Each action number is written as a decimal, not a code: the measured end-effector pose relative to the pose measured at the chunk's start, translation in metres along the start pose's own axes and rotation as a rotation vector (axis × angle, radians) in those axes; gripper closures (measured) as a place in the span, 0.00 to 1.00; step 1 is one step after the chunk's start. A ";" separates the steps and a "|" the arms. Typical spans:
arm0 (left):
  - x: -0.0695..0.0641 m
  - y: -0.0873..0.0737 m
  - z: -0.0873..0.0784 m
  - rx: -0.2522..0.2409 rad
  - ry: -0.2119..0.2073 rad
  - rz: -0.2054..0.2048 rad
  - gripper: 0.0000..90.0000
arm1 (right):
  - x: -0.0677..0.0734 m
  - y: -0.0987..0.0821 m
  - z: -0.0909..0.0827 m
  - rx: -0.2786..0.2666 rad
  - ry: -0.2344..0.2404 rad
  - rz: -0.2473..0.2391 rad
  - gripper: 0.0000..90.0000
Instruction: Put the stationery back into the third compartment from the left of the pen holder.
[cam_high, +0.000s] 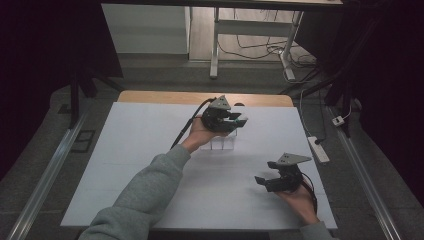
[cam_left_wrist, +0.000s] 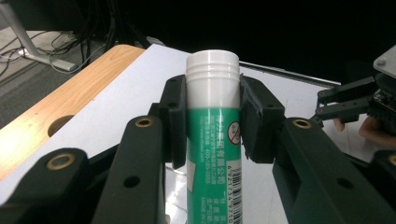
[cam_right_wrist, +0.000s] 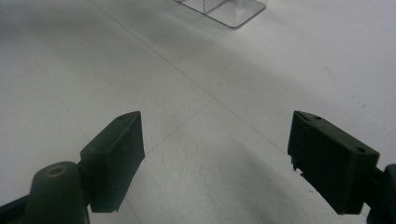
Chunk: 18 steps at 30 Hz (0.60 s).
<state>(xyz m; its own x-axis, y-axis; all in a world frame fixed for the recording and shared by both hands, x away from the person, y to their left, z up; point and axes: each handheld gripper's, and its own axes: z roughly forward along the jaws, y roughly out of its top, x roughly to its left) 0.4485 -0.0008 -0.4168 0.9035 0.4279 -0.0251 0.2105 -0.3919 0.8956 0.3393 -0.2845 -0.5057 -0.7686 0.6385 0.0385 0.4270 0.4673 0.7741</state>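
My left gripper (cam_high: 235, 120) hovers over the far middle of the white sheet (cam_high: 150, 165), shut on a green tube (cam_left_wrist: 214, 154) with a ribbed white cap (cam_left_wrist: 212, 70). The pads (cam_left_wrist: 175, 121) press on the tube just under the cap, and the tube stands upright between the jaws. Below that gripper stands a clear plastic holder (cam_high: 223, 143), also at the top of the right gripper view (cam_right_wrist: 224, 9). My right gripper (cam_high: 264, 181) rests low at the near right, open, with nothing between its pads (cam_right_wrist: 114, 154). It appears again at the right of the left gripper view (cam_left_wrist: 343, 106).
The sheet lies on a wooden tabletop (cam_high: 200, 97) with a round hole (cam_left_wrist: 60, 125) near its far edge. A white power strip (cam_high: 318, 149) lies on the floor past the right edge. A desk frame and cables (cam_high: 250, 45) stand beyond the table.
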 end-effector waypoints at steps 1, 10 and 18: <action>0.000 0.001 0.001 0.002 0.001 0.001 0.71 | 0.000 0.000 0.000 -0.001 0.000 0.000 0.20; 0.009 0.000 0.013 0.001 0.017 -0.021 0.71 | 0.000 0.000 0.000 0.004 0.001 -0.003 0.20; 0.017 -0.006 0.021 -0.003 0.028 -0.049 0.71 | 0.000 -0.001 0.001 0.009 0.003 -0.003 0.21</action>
<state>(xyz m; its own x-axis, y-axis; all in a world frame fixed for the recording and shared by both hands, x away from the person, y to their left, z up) 0.4703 -0.0088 -0.4321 0.8812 0.4694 -0.0562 0.2530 -0.3678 0.8948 0.3401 -0.2843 -0.5072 -0.7712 0.6355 0.0379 0.4292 0.4750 0.7683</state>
